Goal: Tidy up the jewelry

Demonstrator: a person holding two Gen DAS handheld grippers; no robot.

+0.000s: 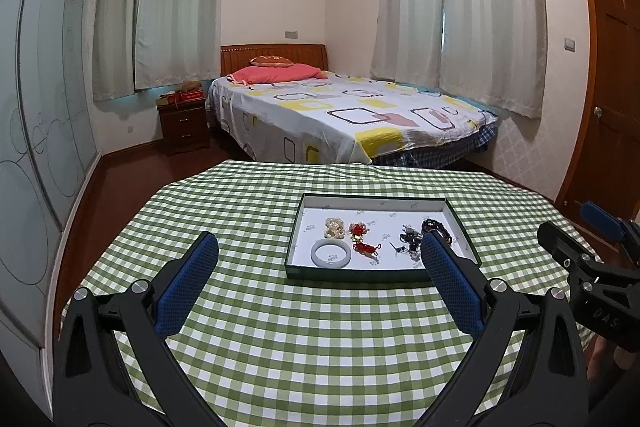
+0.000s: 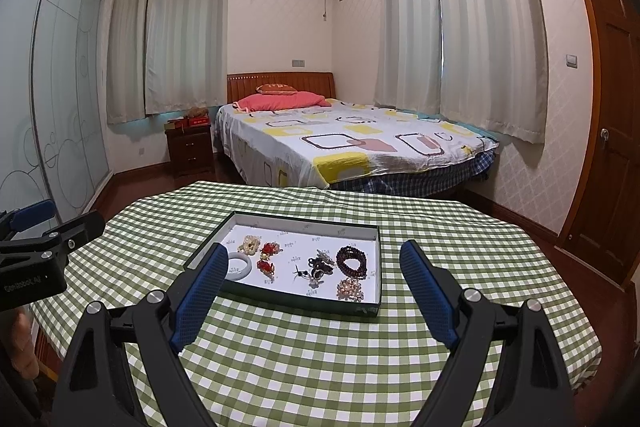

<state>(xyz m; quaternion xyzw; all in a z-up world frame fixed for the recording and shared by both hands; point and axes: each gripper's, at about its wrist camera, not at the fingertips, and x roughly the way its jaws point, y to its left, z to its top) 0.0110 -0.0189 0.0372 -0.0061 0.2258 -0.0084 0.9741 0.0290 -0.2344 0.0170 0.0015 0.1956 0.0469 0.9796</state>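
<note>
A shallow dark-rimmed tray (image 1: 356,274) with a white floor sits on the green checked table; it also shows in the right wrist view (image 2: 280,301). Inside lie a white jade bangle (image 1: 331,254), a cream bead bracelet (image 1: 334,227), red knotted charms (image 1: 359,231), a dark tangled piece (image 2: 320,264), a dark red bead bracelet (image 2: 352,261) and a pinkish bead cluster (image 2: 350,289). My left gripper (image 1: 320,247) is open and empty, held above the table before the tray. My right gripper (image 2: 314,259) is open and empty, also before the tray.
The table with the green checked cloth (image 1: 280,339) ends at a far edge near a bed (image 1: 344,119). A nightstand (image 1: 184,123) stands left of the bed. A wardrobe is on the left and a wooden door (image 2: 608,131) on the right.
</note>
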